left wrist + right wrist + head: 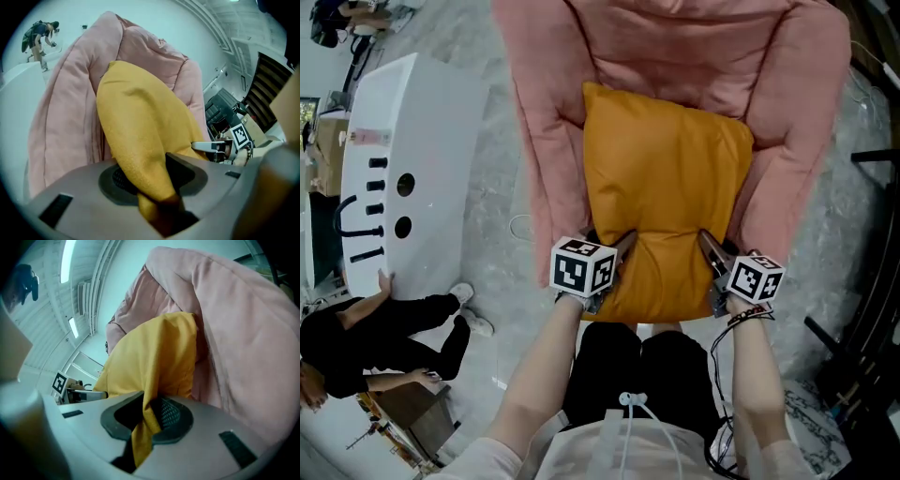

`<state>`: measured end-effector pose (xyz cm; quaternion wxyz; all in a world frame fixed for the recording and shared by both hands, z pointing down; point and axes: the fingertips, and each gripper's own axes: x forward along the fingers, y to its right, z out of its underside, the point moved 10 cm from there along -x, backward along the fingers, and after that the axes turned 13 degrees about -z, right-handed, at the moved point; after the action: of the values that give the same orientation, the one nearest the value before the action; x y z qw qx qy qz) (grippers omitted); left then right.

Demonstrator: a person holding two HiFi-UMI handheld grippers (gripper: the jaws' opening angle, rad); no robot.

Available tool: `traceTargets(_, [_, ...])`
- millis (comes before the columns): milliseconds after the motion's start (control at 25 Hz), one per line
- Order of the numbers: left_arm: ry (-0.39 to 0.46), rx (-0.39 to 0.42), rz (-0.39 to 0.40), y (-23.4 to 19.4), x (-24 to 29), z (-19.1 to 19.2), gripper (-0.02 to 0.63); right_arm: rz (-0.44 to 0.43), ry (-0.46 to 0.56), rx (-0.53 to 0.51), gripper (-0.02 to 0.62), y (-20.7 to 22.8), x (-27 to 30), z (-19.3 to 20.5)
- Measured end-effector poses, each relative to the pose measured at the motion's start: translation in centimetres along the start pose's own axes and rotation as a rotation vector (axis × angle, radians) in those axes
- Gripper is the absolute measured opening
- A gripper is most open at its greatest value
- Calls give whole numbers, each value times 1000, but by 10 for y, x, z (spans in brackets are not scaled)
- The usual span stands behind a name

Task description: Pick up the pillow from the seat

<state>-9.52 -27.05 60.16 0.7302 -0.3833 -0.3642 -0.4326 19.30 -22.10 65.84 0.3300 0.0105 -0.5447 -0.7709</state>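
**Both claws clamped on the pillow's near edge, ready for the lift**

From the head view, the orange pillow (661,178) lies on the seat of the pink armchair (675,47), its far end up against the backrest and its near edge toward the person. The left claw (623,246) sits at the near left corner and the right claw (709,247) at the near right corner, both on the fabric. To my eye the grasp is made and the step in hand is the lift itself.

In the left gripper view, the left claw (157,190) is narrowed down on a thick bunched fold of the pillow (140,122), with the pads pressing on it. The rest of the cushion stands up in front of the armchair (65,108). The right claw (213,146) shows across at the other corner.

In the right gripper view, the right claw (147,420) is almost fully closed, pinching only a thin pleat of the pillow (145,357), with a tail of cloth hanging down between the jaws. The armchair (243,333) bulks close on the right.

The next move, I'd say, calls for raising both hands together and evenly, up and back off the seat. The right side's pinch is slight, so a jerk could pull that pleat free.
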Motion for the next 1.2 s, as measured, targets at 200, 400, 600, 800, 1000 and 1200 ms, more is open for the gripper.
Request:
traceTargets(200, [99, -4, 1, 21, -30, -12, 179, -1, 32, -82, 63, -30, -23, -26])
traceTargets(400, [207, -13, -6, 37, -62, -36, 179, -14, 83, -188, 63, -68, -42, -63])
traceTargets(600, [319, 12, -2, 63, -100, -75, 178, -15, 152, -297, 61, -113, -72, -107])
traceTargets(800, [466, 79, 3, 87, -140, -116, 178, 0, 223, -429, 61, -162, -98, -150])
traceTargets(1000, [573, 117, 19, 93, -175, -149, 176, -6, 283, -541, 61, -206, -110, -181])
traceTargets(1200, [666, 141, 38, 101, -219, -161, 176, -12, 327, -626, 61, -256, -129, -192])
